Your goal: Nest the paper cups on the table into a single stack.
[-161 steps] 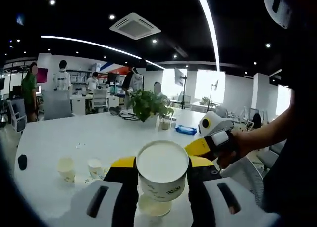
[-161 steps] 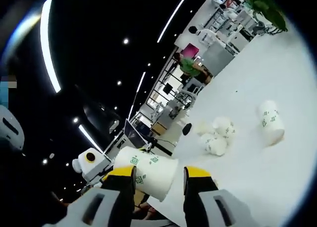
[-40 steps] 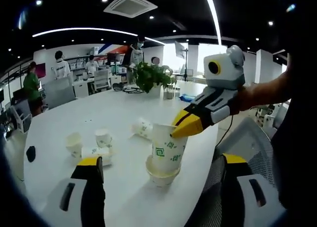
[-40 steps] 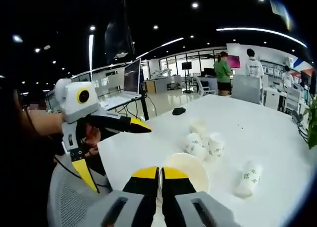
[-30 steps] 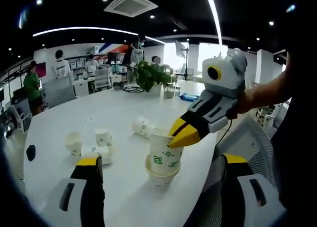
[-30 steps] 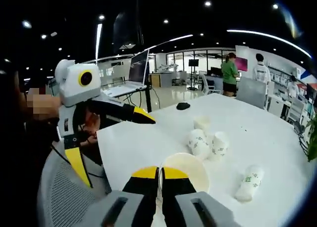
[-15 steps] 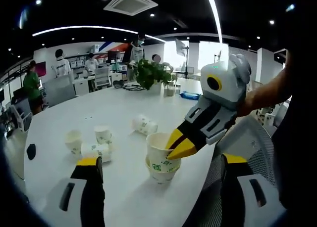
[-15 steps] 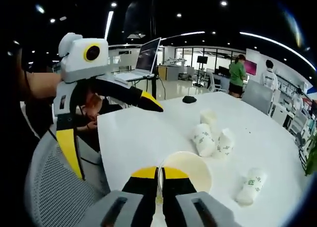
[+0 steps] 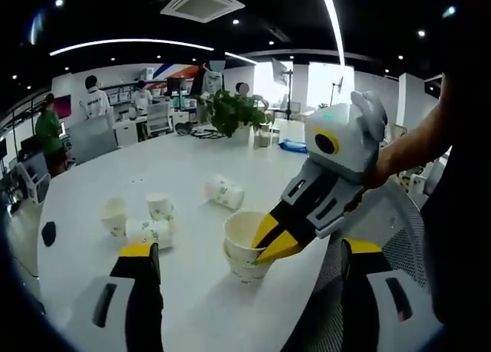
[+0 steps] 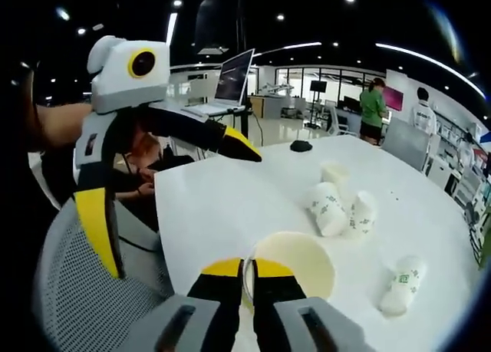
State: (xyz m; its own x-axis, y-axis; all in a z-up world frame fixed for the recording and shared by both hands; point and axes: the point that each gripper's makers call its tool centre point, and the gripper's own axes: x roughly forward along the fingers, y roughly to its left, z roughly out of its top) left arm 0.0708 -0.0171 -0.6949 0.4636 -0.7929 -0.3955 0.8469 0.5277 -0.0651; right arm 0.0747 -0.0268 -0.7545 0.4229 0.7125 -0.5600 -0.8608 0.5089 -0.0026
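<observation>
Yellow-tipped right gripper (image 9: 270,243) jaws pinch nested cup (image 9: 244,241) rim.

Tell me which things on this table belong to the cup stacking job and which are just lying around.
Part of the job:
nested stack, right gripper shut on its rim
cup on its side
cluster of three loose cups
left gripper, jaws wide open

Just lying about:
potted plant
blue packet
black mouse
laptop

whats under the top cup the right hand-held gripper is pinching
The top cup sits nested in another paper cup on the table; just its lower wall shows. Its inside is covered.
</observation>
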